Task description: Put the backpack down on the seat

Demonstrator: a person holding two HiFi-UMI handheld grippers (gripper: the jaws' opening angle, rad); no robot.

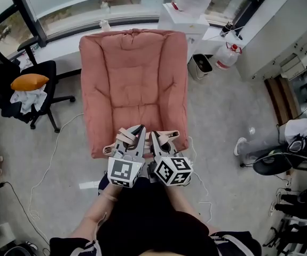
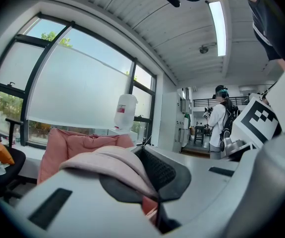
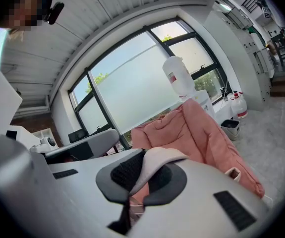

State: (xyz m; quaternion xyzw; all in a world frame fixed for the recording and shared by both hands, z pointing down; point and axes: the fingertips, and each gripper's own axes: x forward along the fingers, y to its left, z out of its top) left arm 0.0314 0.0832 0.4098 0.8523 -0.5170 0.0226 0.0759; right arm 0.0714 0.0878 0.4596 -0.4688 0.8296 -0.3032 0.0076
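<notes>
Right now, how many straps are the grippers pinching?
2: one pink strap in the left gripper, another strap in the right gripper, by the seat. More may be hidden.

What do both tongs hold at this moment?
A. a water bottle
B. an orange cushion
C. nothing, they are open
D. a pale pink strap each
D: the left tongs and the right tongs are each shut on a pale pink strap, with the pink seat ahead.
</notes>
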